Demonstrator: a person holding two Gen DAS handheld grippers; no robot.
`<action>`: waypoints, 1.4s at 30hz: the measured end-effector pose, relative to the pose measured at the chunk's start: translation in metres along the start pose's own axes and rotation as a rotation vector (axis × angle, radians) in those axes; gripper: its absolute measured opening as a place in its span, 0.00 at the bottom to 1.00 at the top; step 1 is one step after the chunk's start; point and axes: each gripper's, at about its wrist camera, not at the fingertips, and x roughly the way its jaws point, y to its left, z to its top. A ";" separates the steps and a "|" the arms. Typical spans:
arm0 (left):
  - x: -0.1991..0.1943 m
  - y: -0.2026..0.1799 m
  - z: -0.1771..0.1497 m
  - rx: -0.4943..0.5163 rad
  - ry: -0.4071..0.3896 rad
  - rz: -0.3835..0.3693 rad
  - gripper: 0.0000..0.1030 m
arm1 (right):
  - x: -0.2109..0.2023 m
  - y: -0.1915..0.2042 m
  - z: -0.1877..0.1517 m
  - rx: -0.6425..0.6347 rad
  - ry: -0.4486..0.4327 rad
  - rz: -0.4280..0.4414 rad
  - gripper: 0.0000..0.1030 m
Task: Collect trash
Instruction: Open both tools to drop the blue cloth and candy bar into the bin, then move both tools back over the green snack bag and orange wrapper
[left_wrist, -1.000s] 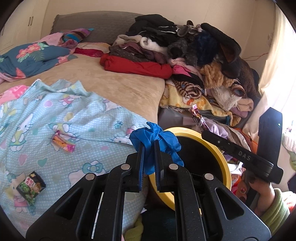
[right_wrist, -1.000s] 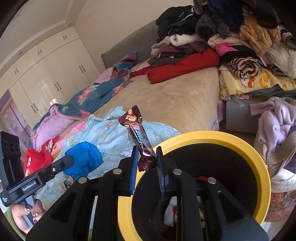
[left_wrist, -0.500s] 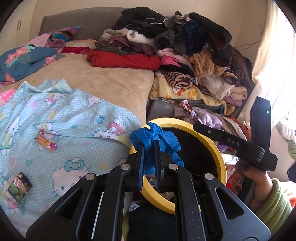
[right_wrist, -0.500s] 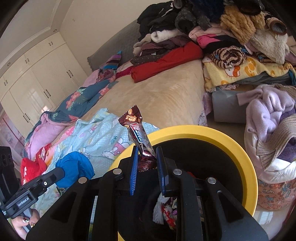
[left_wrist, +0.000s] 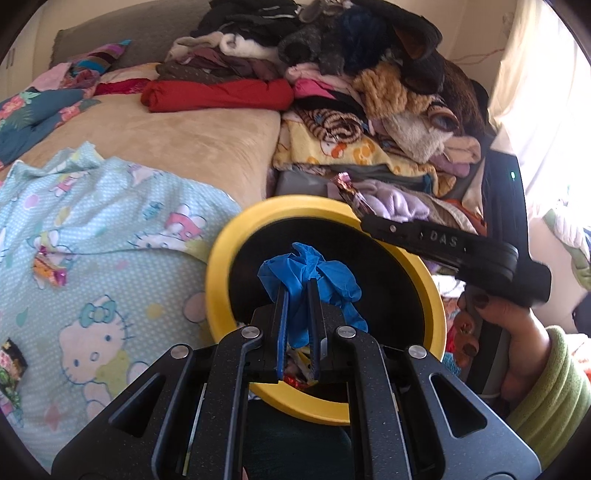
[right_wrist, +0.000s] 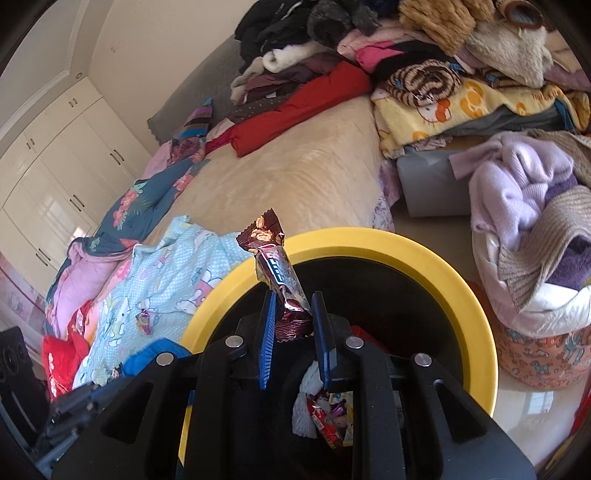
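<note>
Hanging over the dark mouth of the yellow-rimmed bin (left_wrist: 218, 266), the left gripper (left_wrist: 297, 295) has its blue-padded fingers nearly closed on a crumpled blue glove (left_wrist: 310, 273), which bulges out above and to the right of the tips. The right gripper (right_wrist: 293, 310), seen in its own camera, is closed to a narrow gap on the lower end of a brown snack wrapper (right_wrist: 275, 269), which stands upright over the near rim of the same bin. Wrappers and a white scrap lie in the bottom of the bin. On the pale blue cartoon-print sheet (left_wrist: 122, 206) beside it lie two more wrappers (left_wrist: 48, 267), well apart.
</note>
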 end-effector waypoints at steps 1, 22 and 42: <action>0.003 -0.002 -0.001 0.006 0.008 -0.003 0.05 | 0.001 -0.002 0.000 0.006 0.003 -0.002 0.18; 0.005 -0.004 -0.007 0.030 -0.020 0.046 0.82 | 0.007 0.000 -0.002 -0.017 0.008 -0.077 0.58; -0.057 0.046 0.000 -0.054 -0.196 0.196 0.89 | -0.016 0.076 -0.003 -0.244 -0.151 0.024 0.72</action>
